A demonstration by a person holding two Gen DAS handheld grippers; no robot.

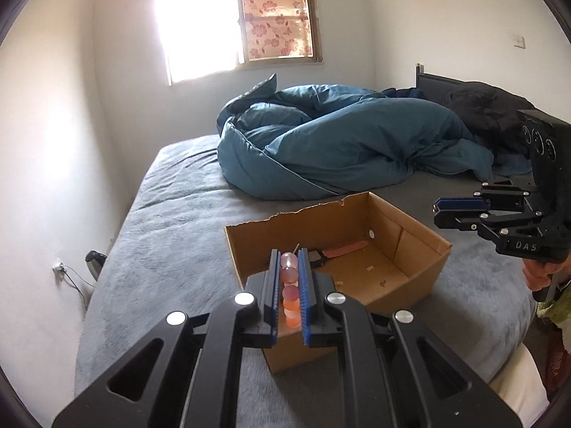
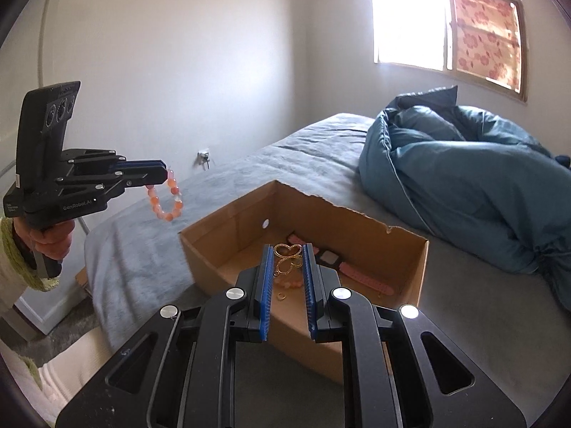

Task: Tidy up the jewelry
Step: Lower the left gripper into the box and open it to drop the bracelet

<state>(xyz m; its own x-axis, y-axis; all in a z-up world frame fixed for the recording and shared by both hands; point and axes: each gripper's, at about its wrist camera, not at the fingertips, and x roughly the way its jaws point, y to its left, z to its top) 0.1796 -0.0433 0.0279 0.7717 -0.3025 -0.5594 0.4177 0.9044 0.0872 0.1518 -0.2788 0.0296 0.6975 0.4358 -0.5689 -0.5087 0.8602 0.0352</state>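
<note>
An open cardboard box [image 1: 417, 249] sits on the grey bed; it also shows in the right wrist view [image 2: 228, 228]. My left gripper [image 1: 289, 260] is shut on a pink and orange bead bracelet [image 1: 289, 285], held above the box's near left side. In the right wrist view the left gripper [image 2: 162, 173] holds the bracelet [image 2: 166, 201] dangling left of the box. My right gripper [image 2: 287, 260] holds a gold ornament [image 2: 287, 260] between its pads over the box. In the left wrist view the right gripper [image 1: 437, 212] is right of the box. A pink watch [image 2: 351, 274] lies in the box.
A rumpled blue duvet [image 1: 339, 146] lies on the bed beyond the box. A small gold ring [image 2: 281, 296] and some beads lie on the box floor. A black garment [image 1: 485, 110] lies at the headboard. A wall socket with a cable [image 1: 59, 269] is left of the bed.
</note>
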